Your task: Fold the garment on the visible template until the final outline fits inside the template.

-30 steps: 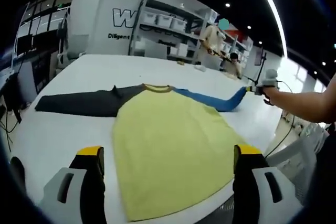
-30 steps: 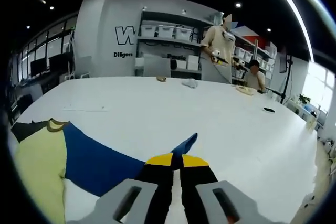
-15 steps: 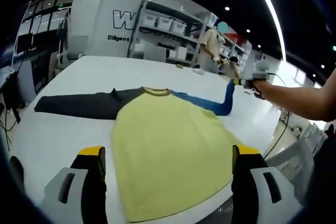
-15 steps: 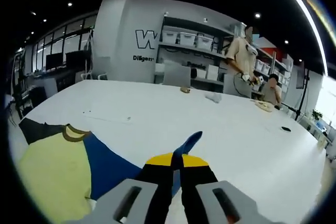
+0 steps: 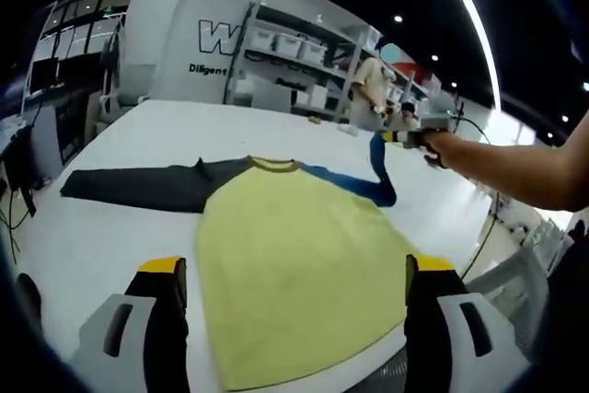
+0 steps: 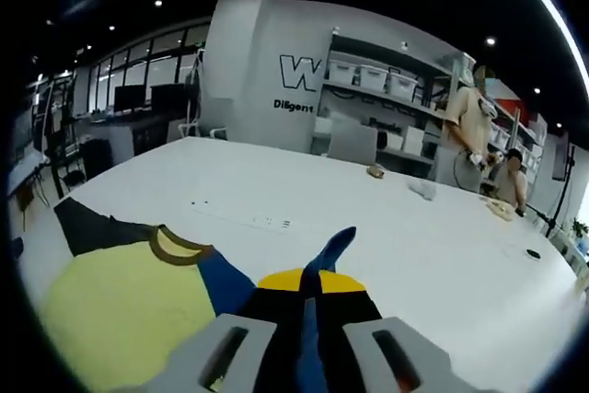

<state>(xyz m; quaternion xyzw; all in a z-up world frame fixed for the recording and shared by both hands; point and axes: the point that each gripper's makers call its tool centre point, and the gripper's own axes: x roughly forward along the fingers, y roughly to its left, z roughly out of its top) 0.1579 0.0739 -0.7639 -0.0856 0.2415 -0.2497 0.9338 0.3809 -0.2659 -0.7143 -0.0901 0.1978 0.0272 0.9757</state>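
Two handheld grippers, black jaws capped in yellow.

Left gripper (image 5: 292, 269): grey housings with slotted openings below black fingers (image 5: 167, 319), yellow blocks at the tips. Right gripper (image 6: 309, 283): same grey bodies, black fingers, yellow tips; bare forearm behind it, no sleeve visible.

My left gripper (image 5: 290, 287) hangs with its jaws spread wide apart — my right gripper (image 6: 308, 292) is clamped on the blue sleeve (image 6: 329, 248), my bare forearm (image 5: 515, 172) stretched out
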